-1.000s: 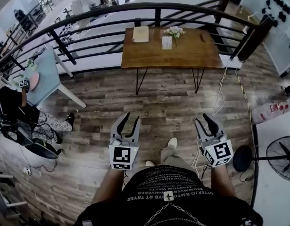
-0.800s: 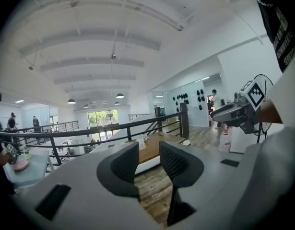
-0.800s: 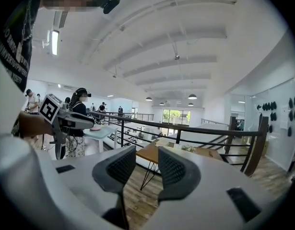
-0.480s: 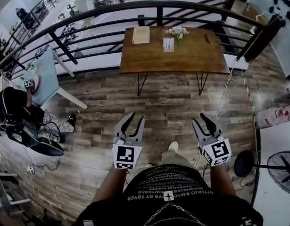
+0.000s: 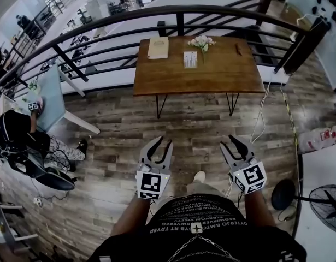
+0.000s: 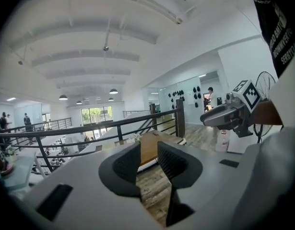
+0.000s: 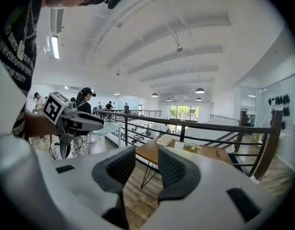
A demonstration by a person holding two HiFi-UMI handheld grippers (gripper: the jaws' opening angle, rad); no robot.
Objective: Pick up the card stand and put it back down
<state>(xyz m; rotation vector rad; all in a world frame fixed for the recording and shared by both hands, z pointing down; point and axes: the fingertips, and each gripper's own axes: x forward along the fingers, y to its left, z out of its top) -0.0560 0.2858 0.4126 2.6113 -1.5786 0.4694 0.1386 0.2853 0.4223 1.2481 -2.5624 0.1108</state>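
The card stand [image 5: 190, 59], a small white upright card, stands on the wooden table [image 5: 211, 78] far ahead, beside a little bunch of flowers [image 5: 202, 42]. Both grippers hang low in front of the person's body, well short of the table. My left gripper [image 5: 163, 143] has its jaws closing, still apart, with nothing between them. My right gripper [image 5: 229, 142] stands open and empty. The right gripper view shows the card stand [image 7: 178, 145] and the table [image 7: 214, 155] past its own jaws [image 7: 146, 164]. In the left gripper view only floor and a strip of the table [image 6: 148, 147] show between the jaws.
A tan book [image 5: 158, 47] and a pen [image 5: 239, 49] also lie on the table. A black railing [image 5: 178, 12] runs behind it. At the left are a light blue table [image 5: 50, 94] and a seated person [image 5: 15, 130]. A fan [image 5: 326, 195] and a white cable [image 5: 260, 119] are at the right.
The left jaws have narrowed a little. The left gripper has drifted slightly right, and the table looks a bit nearer in the head view. The right gripper is about where it was.
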